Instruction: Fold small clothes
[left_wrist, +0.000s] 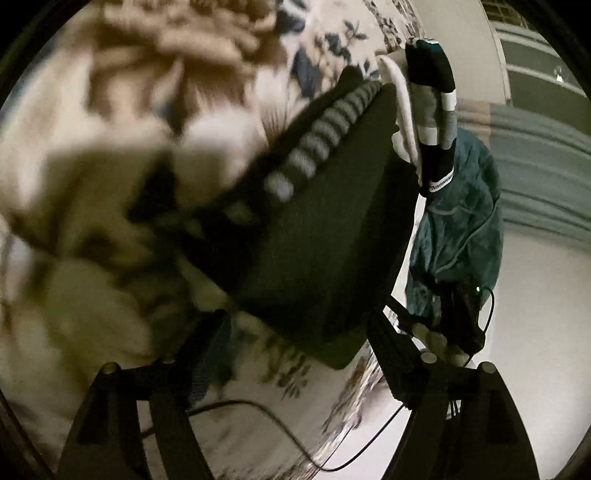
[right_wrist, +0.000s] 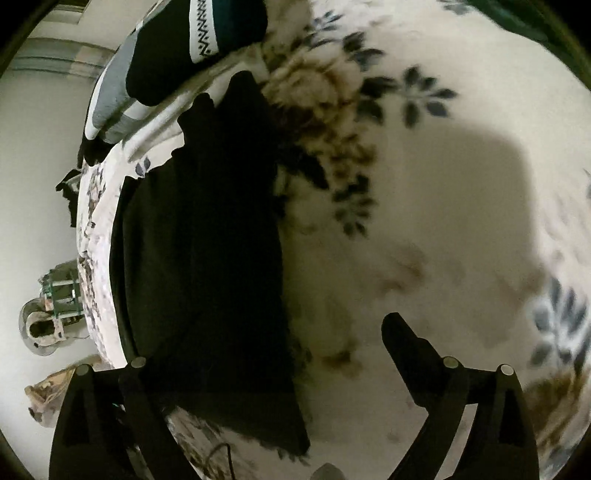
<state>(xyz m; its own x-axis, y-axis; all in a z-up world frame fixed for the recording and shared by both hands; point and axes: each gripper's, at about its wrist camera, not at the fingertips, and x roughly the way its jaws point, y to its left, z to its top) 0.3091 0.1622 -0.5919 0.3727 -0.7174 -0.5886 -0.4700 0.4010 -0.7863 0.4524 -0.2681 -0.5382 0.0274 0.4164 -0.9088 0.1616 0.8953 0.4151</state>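
A folded black garment (left_wrist: 317, 229) with a grey ribbed band (left_wrist: 325, 125) lies on a floral bedspread (left_wrist: 122, 122). My left gripper (left_wrist: 299, 332) is open just before its near edge, fingers apart and empty. In the right wrist view the same black garment (right_wrist: 207, 236) lies flat at the left. My right gripper (right_wrist: 273, 354) is open, its left finger over the garment's near part and its right finger (right_wrist: 406, 343) over bare bedspread (right_wrist: 424, 229).
A folded black, grey and white patterned piece (right_wrist: 173, 55) lies beyond the black garment; it also shows in the left wrist view (left_wrist: 436, 110). A teal garment (left_wrist: 461, 236) hangs past the bed edge. A cable (left_wrist: 288, 424) crosses the bedspread. Objects (right_wrist: 51, 310) sit on the floor.
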